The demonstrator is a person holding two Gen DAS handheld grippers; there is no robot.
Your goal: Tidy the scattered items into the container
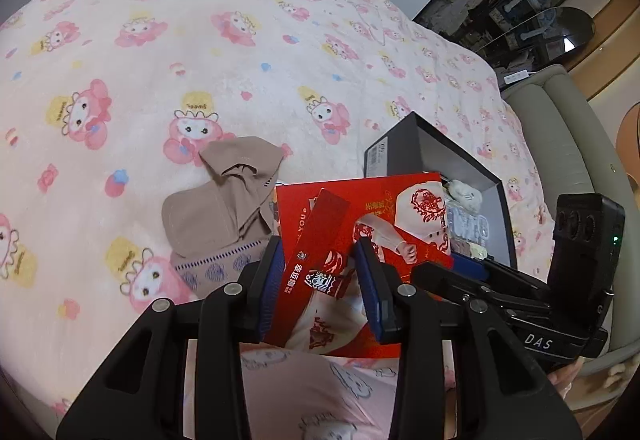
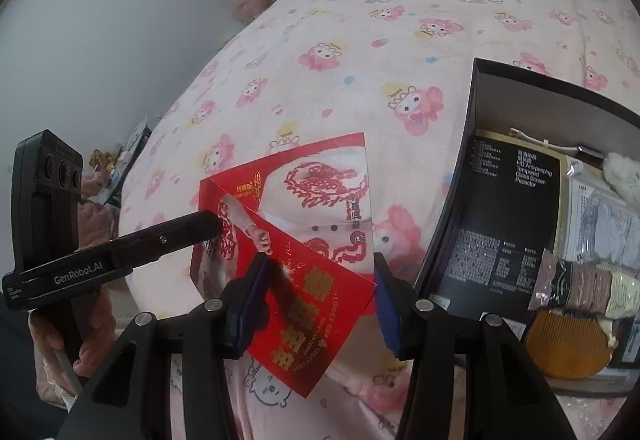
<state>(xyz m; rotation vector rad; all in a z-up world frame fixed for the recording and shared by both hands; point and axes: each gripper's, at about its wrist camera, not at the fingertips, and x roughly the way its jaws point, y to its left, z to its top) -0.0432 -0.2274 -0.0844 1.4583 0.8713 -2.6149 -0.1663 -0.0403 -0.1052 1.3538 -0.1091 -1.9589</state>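
Observation:
A red paper bag [image 1: 352,240] with white and gold print lies flat on the pink bed cover; it also shows in the right wrist view [image 2: 304,224]. My left gripper [image 1: 320,272] is open, its fingers astride the bag's near end. My right gripper [image 2: 320,296] is open over the bag's near corner. Each gripper shows in the other's view, the right [image 1: 472,272] and the left [image 2: 200,224] at the bag's edges. A black open box [image 2: 504,208] to the right holds several items; it also shows in the left wrist view [image 1: 424,148].
A beige folded cloth [image 1: 224,200] lies left of the bag. The box holds a black screen-protector pack [image 2: 512,220], an orange comb [image 2: 568,348], a cable [image 2: 544,144] and small packets. A bed edge and padded frame [image 1: 560,144] run along the right.

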